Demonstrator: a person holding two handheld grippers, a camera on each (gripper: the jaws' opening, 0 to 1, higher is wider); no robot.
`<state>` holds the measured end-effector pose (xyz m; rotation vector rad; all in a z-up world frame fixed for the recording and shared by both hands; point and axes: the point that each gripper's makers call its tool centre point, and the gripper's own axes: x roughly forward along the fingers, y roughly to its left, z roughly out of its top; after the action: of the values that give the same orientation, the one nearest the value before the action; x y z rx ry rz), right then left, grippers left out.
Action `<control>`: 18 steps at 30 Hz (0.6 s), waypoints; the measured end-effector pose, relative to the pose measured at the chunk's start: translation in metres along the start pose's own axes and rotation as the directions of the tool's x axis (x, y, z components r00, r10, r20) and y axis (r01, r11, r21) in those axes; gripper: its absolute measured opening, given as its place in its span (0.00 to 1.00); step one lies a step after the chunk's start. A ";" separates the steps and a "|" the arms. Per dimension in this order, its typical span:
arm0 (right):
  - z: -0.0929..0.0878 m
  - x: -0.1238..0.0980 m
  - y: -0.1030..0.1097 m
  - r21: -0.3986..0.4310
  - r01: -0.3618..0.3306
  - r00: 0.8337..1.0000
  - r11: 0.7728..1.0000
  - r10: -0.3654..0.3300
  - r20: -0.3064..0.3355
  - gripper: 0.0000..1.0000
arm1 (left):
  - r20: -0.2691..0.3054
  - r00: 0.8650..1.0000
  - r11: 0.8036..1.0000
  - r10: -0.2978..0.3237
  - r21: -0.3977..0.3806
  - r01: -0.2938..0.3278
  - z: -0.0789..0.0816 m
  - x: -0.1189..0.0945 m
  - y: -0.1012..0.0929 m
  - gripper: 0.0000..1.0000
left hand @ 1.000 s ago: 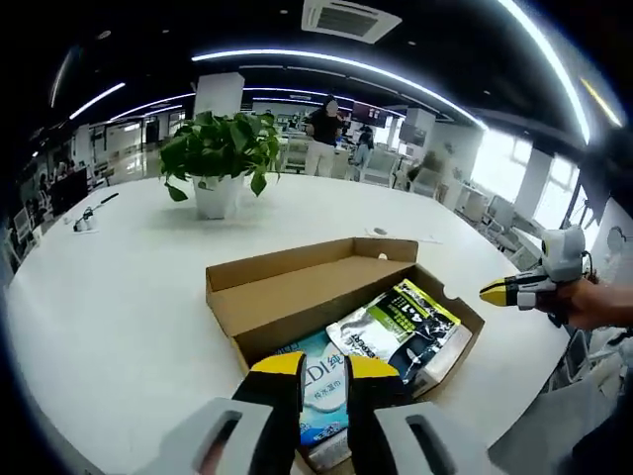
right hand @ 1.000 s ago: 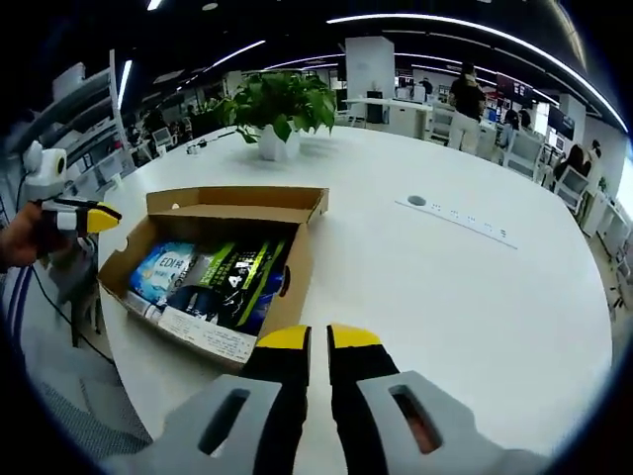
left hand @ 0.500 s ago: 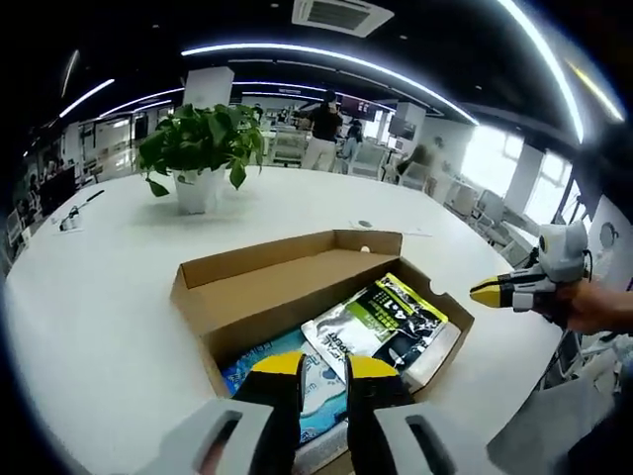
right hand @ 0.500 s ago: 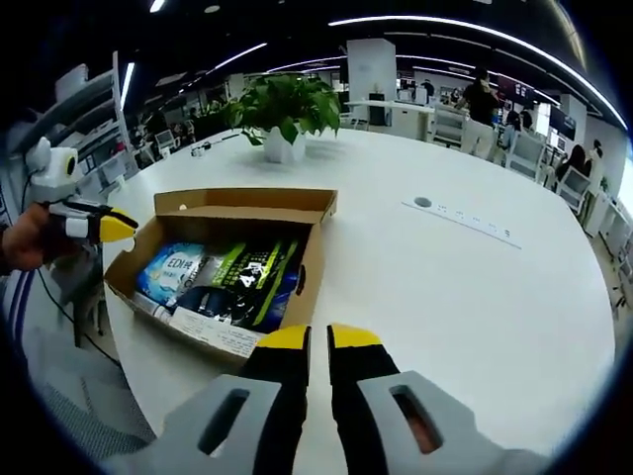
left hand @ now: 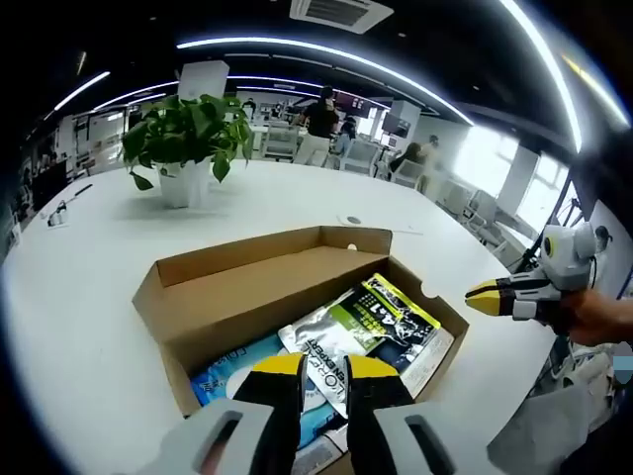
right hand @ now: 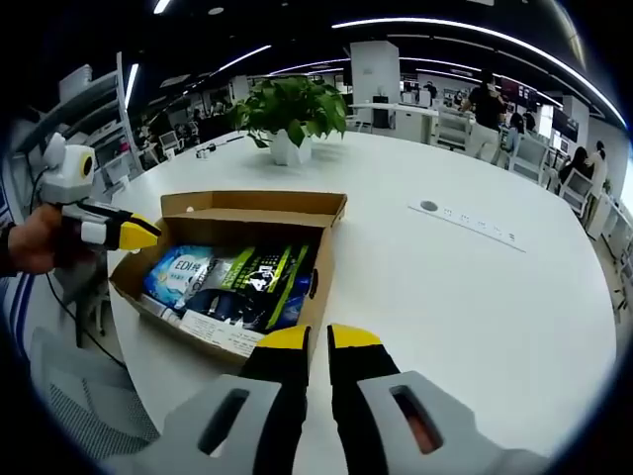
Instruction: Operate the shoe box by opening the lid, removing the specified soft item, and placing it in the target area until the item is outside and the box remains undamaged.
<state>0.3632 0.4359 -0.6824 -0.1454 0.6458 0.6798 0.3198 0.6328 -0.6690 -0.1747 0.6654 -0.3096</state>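
The cardboard shoe box (left hand: pixel 247 259) stands open on the white table (left hand: pixel 89 287), its lid folded back behind it. Inside lie a blue soft pack (left hand: pixel 213 371) and a green-black pouch (left hand: pixel 386 319). My left gripper (left hand: pixel 325 367) hovers shut over the box's near edge, above the blue pack. My right gripper (left hand: pixel 483 296), held by a hand, points at the box's right side. In the right gripper view the box (right hand: pixel 252 206) lies ahead to the left, with the blue pack (right hand: pixel 178 277) and pouch (right hand: pixel 255 282) showing. My right gripper (right hand: pixel 317 339) is shut and holds nothing. The left gripper (right hand: pixel 143 236) sits at the box's left rim.
A potted plant (left hand: pixel 183 139) (right hand: pixel 292 109) stands on the table beyond the box. A round socket (right hand: pixel 428 206) is set in the tabletop to the right. The table edge (right hand: pixel 129 366) runs close to the box. People stand among desks far behind.
The left gripper has moved closer over the box, so more of the contents show below it. In the right gripper view the left gripper has come nearer to the box rim.
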 end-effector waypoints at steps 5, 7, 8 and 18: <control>-0.002 -0.002 0.001 -0.006 -0.003 1.000 1.000 0.003 -0.003 0.06 | -0.017 1.000 1.000 -0.013 -0.001 0.013 -0.005 0.008 -0.006 0.15; -0.002 -0.002 0.000 -0.005 -0.004 1.000 1.000 0.004 -0.004 0.06 | -0.024 1.000 1.000 -0.017 -0.004 0.017 -0.006 0.012 -0.007 0.15; -0.003 -0.003 0.001 -0.006 -0.005 1.000 1.000 0.005 -0.004 0.06 | -0.029 0.999 1.000 -0.020 -0.008 0.020 -0.007 0.014 -0.008 0.15; -0.006 -0.003 0.010 -0.009 -0.025 1.000 1.000 0.025 -0.004 0.06 | -0.091 0.995 0.999 -0.039 -0.041 0.036 -0.022 0.027 -0.012 0.18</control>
<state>0.3517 0.4401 -0.6847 -0.1472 0.6496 0.7062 0.3231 0.6110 -0.6982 -0.2117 0.7602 -0.3424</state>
